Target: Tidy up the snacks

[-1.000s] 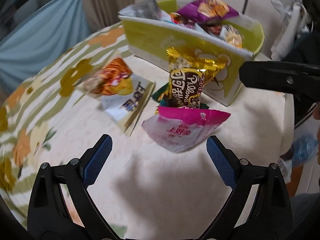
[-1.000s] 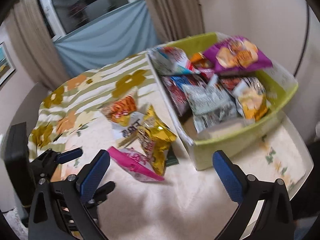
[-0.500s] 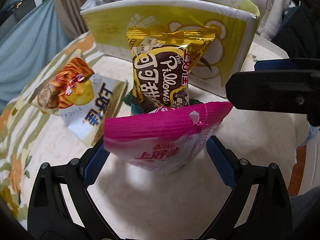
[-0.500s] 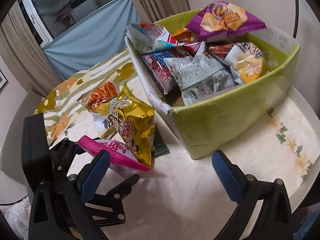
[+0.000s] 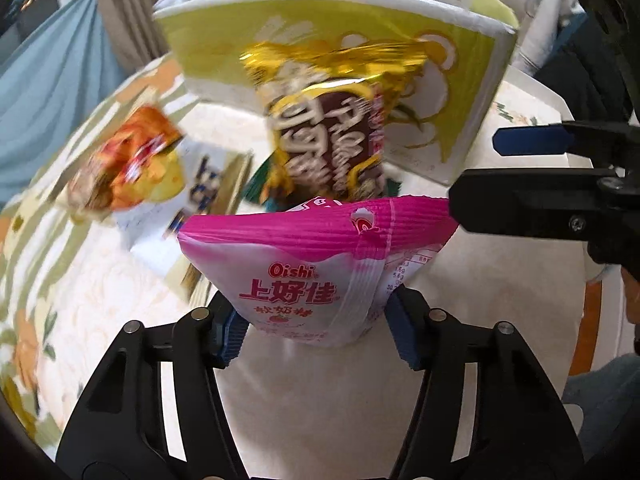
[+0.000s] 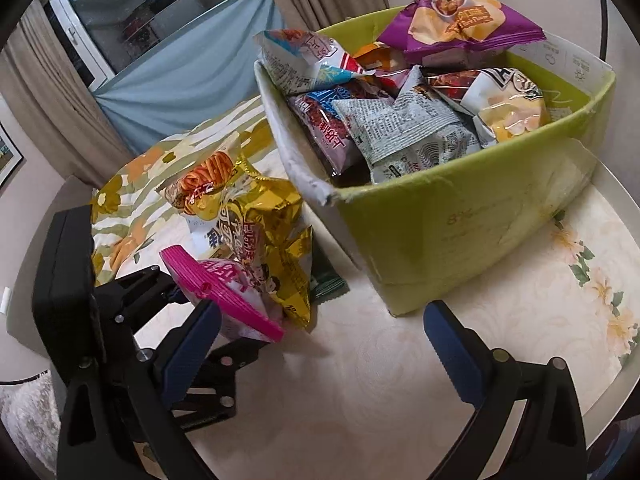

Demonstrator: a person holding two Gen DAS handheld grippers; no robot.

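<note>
Where the green box (image 6: pixel 460 216) stands on the bench (image 6: pixel 360 380), packed with about 7 snack bags, purple bag (image 6: pixel 460 20) topmost. Just beside it, gold bag (image 6: pixel 268 232) leaning upright. Pink Oishi bag (image 5: pixel 320 264) pinched at its lower end between left tongs (image 5: pixel 316 332), just closed inward. Right tongs (image 6: pixel 320 344) spread wide, holding nothing.

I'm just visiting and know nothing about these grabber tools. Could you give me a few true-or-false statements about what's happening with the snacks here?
1. The left gripper is clamped on the pink bag. True; its jaws have just been closing.
2. The right gripper holds a bag. False; it is open and empty.
3. The green box is empty. False; it holds many bags.
4. A gold bag sits outside the box. True.
</note>
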